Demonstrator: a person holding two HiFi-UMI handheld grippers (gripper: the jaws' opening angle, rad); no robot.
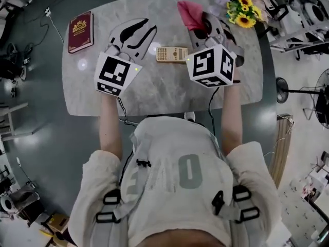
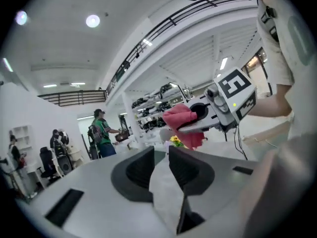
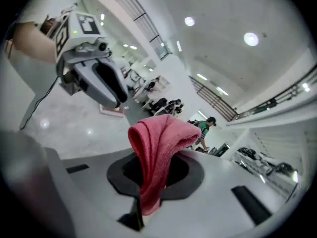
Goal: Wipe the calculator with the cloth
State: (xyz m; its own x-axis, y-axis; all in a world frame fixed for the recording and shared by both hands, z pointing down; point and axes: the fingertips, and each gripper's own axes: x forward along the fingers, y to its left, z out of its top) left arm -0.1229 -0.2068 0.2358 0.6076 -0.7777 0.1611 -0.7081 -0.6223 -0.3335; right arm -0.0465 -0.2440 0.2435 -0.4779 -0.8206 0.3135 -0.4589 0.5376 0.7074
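The right gripper's (image 3: 157, 155) fingers (image 3: 181, 171) are clenching a folded pink terry cloth (image 3: 158, 138). They are pinching it near the fold, so a loose lobe is standing up over the tips and a tail is hanging down between them. That grip is probably meant to leave a soft pad free for rubbing. The left gripper's (image 2: 161, 150) fingers (image 2: 138, 170) are sitting almost together with a slim gap between them and are grasping nothing. The person may be keeping that gripper free to steady the target.

Both grippers are being held up off the pale marble bench (image 1: 154, 94) and are pointing out across the room rather than down, so no wiping is happening now.

The beige rectangular calculator (image 1: 172, 54) is lying flat on the bench, between and below the two grippers and touching neither. To wipe it, I judge the right gripper needs to tip downward and bring the cloth's free fold onto the keys.

A dark red booklet with gold print (image 1: 80, 31) is lying well to the left. A bunch of yellow sunflowers (image 1: 241, 6) is standing at the far right corner, and neither is in the way.
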